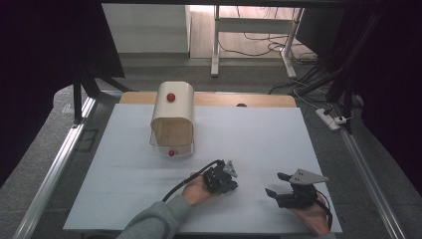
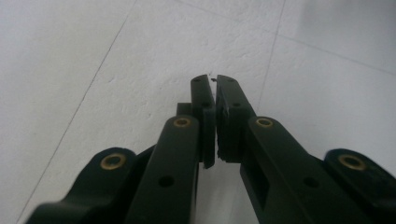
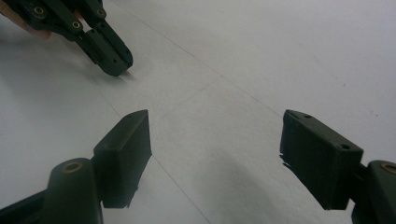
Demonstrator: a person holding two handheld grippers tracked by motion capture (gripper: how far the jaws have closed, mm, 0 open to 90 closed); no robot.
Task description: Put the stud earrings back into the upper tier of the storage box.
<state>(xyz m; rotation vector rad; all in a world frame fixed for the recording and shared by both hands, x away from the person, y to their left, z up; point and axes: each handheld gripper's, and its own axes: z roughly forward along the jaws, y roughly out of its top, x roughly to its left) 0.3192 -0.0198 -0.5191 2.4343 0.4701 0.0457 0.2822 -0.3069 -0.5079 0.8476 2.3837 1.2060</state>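
Nearest me, both my grippers rest low on the white surface (image 1: pixel 259 134): the left gripper (image 1: pixel 230 186) with its fingers pressed together, the right gripper (image 1: pixel 277 185) with fingers spread wide on nothing. Farther off stands a cream domed box (image 1: pixel 172 117) with red knobs.

cream bread box (image 1: pixel 172 117) — table centre, upright

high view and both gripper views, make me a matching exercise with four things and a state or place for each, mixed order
Things:
1. left gripper
2. right gripper
3. cream rounded bread box with a red knob
4. white cloth-covered table

States or places:
A. jaws spread wide
B. carries everything
C. jaws closed together, nothing between
D. stands far from the person, towards the left

Pairs: 1-C, 2-A, 3-D, 4-B
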